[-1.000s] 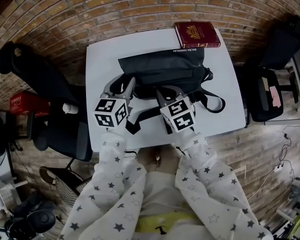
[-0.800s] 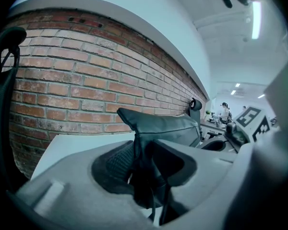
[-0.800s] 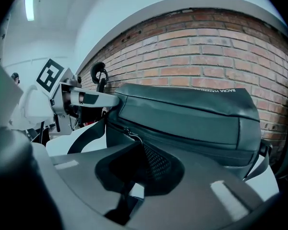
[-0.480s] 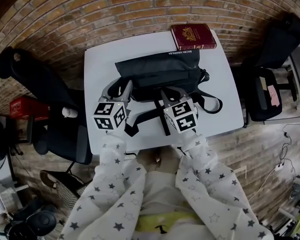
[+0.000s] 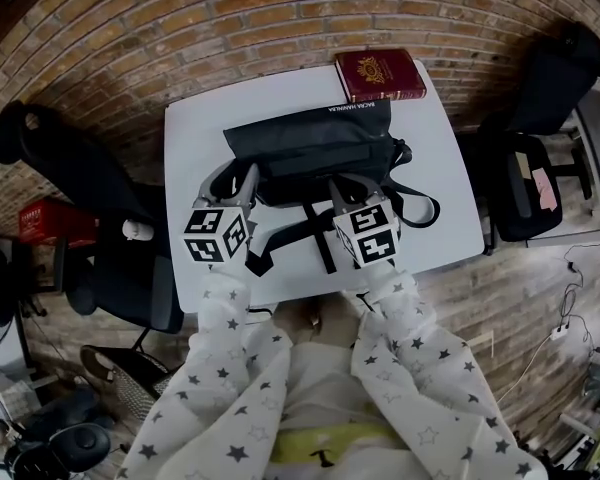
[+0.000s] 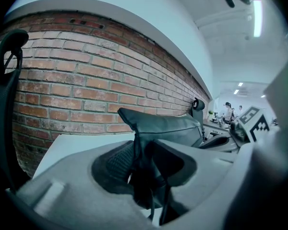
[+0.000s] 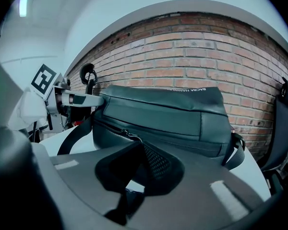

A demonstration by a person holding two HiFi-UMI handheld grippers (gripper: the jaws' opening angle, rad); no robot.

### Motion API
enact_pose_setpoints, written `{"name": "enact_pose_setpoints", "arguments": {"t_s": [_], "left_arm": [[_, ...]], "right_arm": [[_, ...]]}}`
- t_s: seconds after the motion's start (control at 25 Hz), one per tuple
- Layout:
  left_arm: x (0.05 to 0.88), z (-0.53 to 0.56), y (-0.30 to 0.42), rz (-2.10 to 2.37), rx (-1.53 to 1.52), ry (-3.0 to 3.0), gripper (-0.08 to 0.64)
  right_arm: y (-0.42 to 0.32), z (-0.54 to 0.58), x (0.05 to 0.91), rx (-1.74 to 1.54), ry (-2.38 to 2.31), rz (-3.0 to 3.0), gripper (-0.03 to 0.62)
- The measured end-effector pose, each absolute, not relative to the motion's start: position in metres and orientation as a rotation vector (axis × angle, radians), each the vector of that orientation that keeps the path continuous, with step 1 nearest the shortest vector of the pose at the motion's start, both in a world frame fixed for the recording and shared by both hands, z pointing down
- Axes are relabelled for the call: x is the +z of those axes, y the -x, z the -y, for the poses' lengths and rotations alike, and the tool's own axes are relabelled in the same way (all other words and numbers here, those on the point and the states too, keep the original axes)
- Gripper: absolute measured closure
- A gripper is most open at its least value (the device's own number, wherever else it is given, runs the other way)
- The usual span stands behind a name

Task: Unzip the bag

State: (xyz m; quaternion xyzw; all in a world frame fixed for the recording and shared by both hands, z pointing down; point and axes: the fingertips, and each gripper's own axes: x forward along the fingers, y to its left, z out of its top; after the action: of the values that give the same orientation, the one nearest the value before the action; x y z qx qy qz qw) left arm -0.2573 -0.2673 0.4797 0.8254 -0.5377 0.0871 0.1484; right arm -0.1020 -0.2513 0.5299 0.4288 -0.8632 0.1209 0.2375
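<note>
A black bag [image 5: 310, 143] lies across the white table [image 5: 195, 128]; it fills the right gripper view [image 7: 163, 114]. My left gripper [image 5: 232, 176] sits at the bag's left end, and in the left gripper view [image 6: 141, 157] its jaws are shut on a fold of the bag's black fabric [image 6: 168, 128]. My right gripper [image 5: 348, 183] is at the bag's front, right of centre. Its jaws [image 7: 137, 159] are shut, with the zipper slider [image 7: 128, 135] right at their tips and the pull hidden between the pads.
A red book [image 5: 380, 73] lies at the table's far right corner, just behind the bag. The bag's strap [image 5: 420, 208] loops over the table to the right. Black office chairs stand left [image 5: 70, 168] and right [image 5: 540, 118] of the table; a brick wall is behind.
My right gripper has slid a little to the right along the bag's front. The left gripper has kept its hold at the bag's left end.
</note>
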Motion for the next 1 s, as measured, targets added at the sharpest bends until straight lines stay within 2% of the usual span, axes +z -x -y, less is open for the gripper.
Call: {"name": "enact_pose_setpoints", "arguments": {"t_s": [1.0], "left_arm": [[0.479,0.267,0.259,1.594,0.244,-2.344,0.434]], "right_arm": [[0.051,0.259,0.524,0.352,-1.355,2.302,0.575]]}}
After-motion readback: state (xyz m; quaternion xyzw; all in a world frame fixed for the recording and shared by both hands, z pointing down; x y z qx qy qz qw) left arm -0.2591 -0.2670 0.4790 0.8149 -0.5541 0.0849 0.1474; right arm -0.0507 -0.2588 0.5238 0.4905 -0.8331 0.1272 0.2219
